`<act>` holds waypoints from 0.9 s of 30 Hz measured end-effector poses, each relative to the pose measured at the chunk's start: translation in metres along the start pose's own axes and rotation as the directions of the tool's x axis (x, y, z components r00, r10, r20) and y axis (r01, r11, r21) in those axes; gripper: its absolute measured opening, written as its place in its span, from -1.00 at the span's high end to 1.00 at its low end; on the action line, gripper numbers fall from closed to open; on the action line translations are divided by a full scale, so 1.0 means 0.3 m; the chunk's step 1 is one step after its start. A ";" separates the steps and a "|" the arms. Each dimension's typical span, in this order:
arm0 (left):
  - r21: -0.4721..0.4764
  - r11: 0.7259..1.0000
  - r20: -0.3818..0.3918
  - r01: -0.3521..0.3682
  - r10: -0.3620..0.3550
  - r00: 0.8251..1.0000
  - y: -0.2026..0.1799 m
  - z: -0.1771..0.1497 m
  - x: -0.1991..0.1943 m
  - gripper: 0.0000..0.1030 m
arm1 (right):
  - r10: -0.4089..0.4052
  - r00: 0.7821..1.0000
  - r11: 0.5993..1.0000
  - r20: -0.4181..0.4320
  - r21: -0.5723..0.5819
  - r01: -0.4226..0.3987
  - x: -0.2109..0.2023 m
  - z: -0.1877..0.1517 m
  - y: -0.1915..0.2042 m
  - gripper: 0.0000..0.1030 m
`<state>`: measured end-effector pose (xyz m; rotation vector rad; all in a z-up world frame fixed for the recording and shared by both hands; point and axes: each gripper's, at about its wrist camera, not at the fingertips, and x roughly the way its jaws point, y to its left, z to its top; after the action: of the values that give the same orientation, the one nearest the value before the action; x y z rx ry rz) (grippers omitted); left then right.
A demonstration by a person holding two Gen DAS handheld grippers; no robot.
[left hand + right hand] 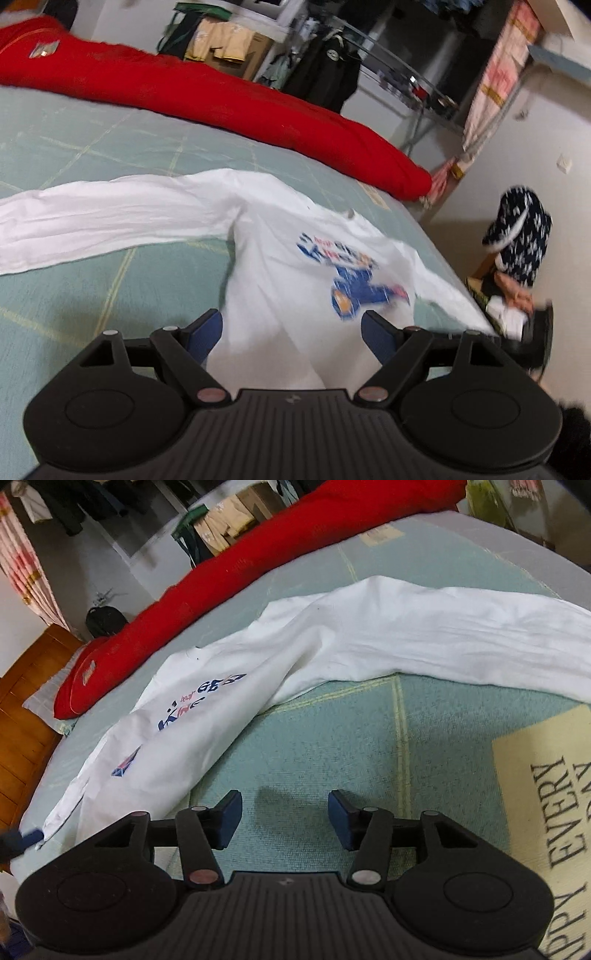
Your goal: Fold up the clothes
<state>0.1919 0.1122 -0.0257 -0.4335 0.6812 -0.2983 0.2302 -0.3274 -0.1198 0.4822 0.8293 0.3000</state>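
A white long-sleeved shirt [280,236] with a blue and red print lies spread on the teal bed cover [74,155], one sleeve stretched out to the left. My left gripper [291,332] hovers open over the shirt's lower body, nothing between its fingers. In the right wrist view the same white shirt [332,642] lies ahead and to the left, its sleeve running off to the right. My right gripper [284,812] is open above bare bed cover [332,738], just right of the shirt's hem. The other gripper's blue fingertip [31,837] shows at the shirt's far left edge.
A long red quilt roll [207,88] lies along the bed's far side. A cream patch with printed words [546,794] sits on the cover at right. A wooden headboard [22,709] stands at left. Beyond the bed are a clothes rack [332,70], boxes and a dark patterned bag [517,236] on the floor.
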 end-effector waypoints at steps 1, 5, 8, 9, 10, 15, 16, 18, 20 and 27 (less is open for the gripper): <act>-0.031 0.999 0.006 0.018 -0.018 1.000 0.024 0.018 0.021 -0.60 | 0.002 1.000 1.000 0.008 -0.003 -0.002 0.003 -0.010 -0.001 -0.22; -0.216 0.974 0.010 0.070 -0.070 0.998 0.157 0.075 0.152 -0.59 | 0.013 0.999 1.000 0.039 0.011 -0.013 0.008 -0.034 -0.009 -0.29; -0.362 0.930 0.011 0.057 -0.056 0.998 0.270 0.089 0.262 -0.59 | 0.024 0.998 0.999 0.054 0.035 -0.026 0.007 -0.038 -0.016 -0.31; -0.404 0.913 0.012 0.054 -0.054 0.998 0.302 0.089 0.292 -0.59 | 0.023 0.998 0.999 0.057 0.037 -0.025 0.006 -0.039 -0.016 -0.31; -0.434 0.899 0.023 0.063 -0.059 0.998 0.326 0.089 0.314 -0.59 | 0.023 0.998 0.999 0.060 0.038 -0.025 0.006 -0.040 -0.016 -0.31; -0.490 0.866 0.110 0.101 -0.053 0.993 0.378 0.117 0.387 -0.59 | 0.017 0.997 0.999 0.075 0.043 -0.020 0.005 -0.047 -0.012 -0.35; -0.496 0.863 0.119 0.096 -0.041 0.992 0.383 0.128 0.400 -0.59 | 0.015 0.997 0.999 0.079 0.041 -0.018 0.006 -0.050 -0.010 -0.36; -0.507 0.857 0.139 0.090 -0.021 0.990 0.397 0.153 0.417 -0.59 | 0.006 0.996 1.000 0.089 0.030 -0.009 0.007 -0.055 -0.002 -0.37; -0.499 0.864 0.169 0.070 0.018 0.985 0.406 0.180 0.412 -0.59 | 0.000 0.996 1.000 0.091 0.016 -0.002 0.008 -0.058 0.006 -0.39; -0.447 0.894 0.164 -0.009 0.092 0.982 0.417 0.231 0.367 -0.56 | -0.010 0.995 1.000 0.095 -0.022 0.012 0.016 -0.062 0.028 -0.55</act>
<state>0.3347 0.1967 -0.0966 -0.8703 0.5775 -0.0462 0.2185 -0.3127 -0.1291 0.4672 0.7349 0.2739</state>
